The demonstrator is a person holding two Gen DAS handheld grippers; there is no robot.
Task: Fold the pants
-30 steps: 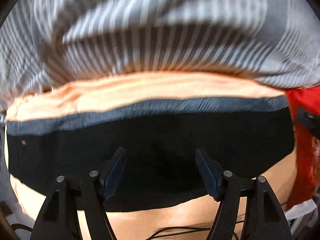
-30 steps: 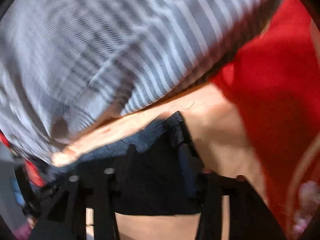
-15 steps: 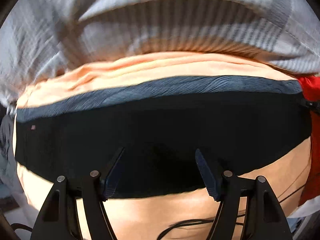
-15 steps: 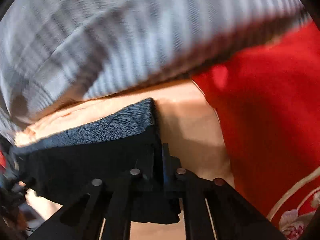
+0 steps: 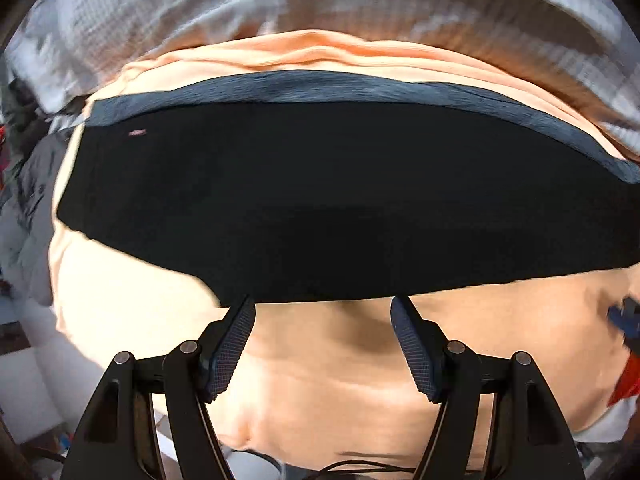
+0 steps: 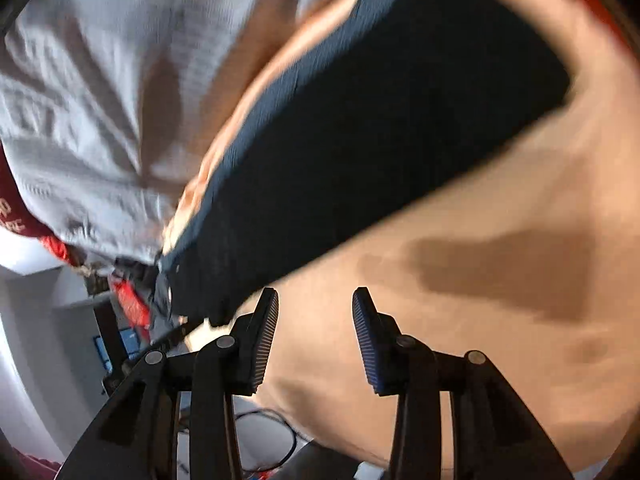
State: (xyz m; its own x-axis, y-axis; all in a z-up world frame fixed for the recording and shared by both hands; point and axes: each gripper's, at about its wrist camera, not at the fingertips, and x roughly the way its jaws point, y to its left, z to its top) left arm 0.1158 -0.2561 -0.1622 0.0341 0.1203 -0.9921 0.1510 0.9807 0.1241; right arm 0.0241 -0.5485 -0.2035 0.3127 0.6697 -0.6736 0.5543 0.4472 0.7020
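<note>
The black pants [image 5: 340, 208] lie folded flat as a long band on a peach sheet [image 5: 340, 380], with a ribbed dark-blue waistband [image 5: 320, 88] along the far edge. My left gripper [image 5: 322, 308] is open and empty, with its tips at the pants' near edge. In the right wrist view the pants [image 6: 380, 152] run diagonally. My right gripper [image 6: 316, 300] is open and empty over the bare sheet [image 6: 460, 320], with its left fingertip next to the pants' near corner.
A grey striped blanket [image 5: 360, 4] is bunched behind the pants and also shows in the right wrist view [image 6: 120, 100]. Red fabric [image 6: 132, 304] lies at the left, more [image 5: 624, 380] at the right edge. A black cable [image 6: 272, 432] lies below the bed edge.
The right gripper was shut on the pants' corner half a second ago; it has opened, let go and pulled back. The left gripper has drawn back from over the pants to their near edge.
</note>
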